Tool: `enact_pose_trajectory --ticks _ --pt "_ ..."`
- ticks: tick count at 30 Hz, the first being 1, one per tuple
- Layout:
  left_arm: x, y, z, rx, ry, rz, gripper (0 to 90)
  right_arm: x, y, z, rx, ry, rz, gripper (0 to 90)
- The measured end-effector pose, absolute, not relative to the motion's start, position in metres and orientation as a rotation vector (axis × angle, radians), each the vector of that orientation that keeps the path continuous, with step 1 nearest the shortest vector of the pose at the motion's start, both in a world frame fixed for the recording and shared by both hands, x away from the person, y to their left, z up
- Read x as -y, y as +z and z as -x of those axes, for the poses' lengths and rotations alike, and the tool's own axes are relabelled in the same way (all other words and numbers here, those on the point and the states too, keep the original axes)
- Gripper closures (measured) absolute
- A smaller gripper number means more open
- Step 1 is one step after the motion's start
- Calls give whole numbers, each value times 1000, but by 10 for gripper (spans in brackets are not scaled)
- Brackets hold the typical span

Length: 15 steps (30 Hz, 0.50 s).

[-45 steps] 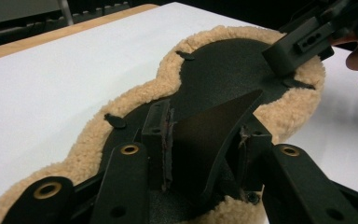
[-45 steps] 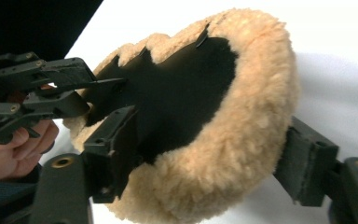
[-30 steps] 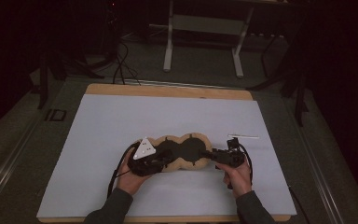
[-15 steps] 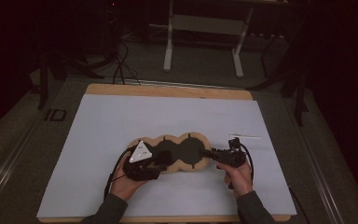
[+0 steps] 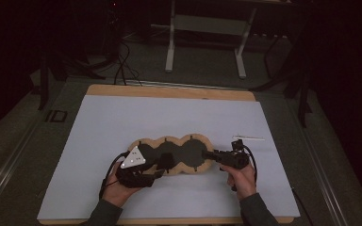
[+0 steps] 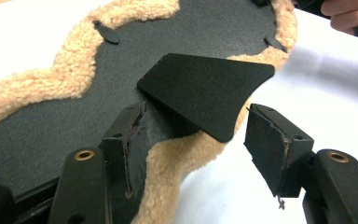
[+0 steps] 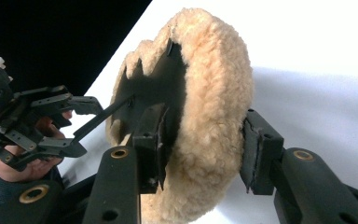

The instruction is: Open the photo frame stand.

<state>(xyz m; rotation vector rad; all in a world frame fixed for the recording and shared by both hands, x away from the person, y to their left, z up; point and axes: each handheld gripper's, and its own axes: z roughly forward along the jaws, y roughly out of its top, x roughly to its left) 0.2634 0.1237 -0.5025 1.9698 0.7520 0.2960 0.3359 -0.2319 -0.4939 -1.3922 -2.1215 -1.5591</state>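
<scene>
A: Since the earlier frame, the left gripper [image 5: 162, 165] has been drawn a little toward the near left, and its jaws have just been opening. They stand wide now, with the near left edge of the long scalloped pad of tan sheepskin fleece with a dark grey felt face [image 5: 179, 153] between them but not pressed.

B: What is seen at that edge?

A: A stiff black flap [image 6: 207, 91] is seen in the left gripper view, raised off the felt face just beyond the jaws. One pad lies against the fleece rim; the other stands clear over the white worktop [image 5: 169, 117].

B: And the right gripper [image 5: 206, 155]?

A: Its jaws have just been closing and sit half-wide. In the right gripper view the right end of the pad is lifted and stands between them; the inner pad is pressed on the felt face, but a gap is seen between the fleece and the outer pad, so a firm grip cannot be claimed.

B: Where does the pad lie?

A: On the near middle of the worktop, stretched left to right between the two hands. A small thin pale stick [image 5: 248, 138] lies to the far right, apart from it.

B: Which step is judged to be in hand?

A: A re-grip at the left end, probably, while the right end is steadied. Next, the left jaws would need to be closed on the flap or rim.
</scene>
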Motion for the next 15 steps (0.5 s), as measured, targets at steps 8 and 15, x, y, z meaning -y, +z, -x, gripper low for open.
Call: enact_pose_trajectory --ticks 8,15 --pt "-139 -499 -262 -766 251 -1948 428 232 -494 -335 2130 -1553 1389 564" --pt "-153 -492 -261 -814 305 -1929 455 232 -494 -334 2150 -1556 1379 564"
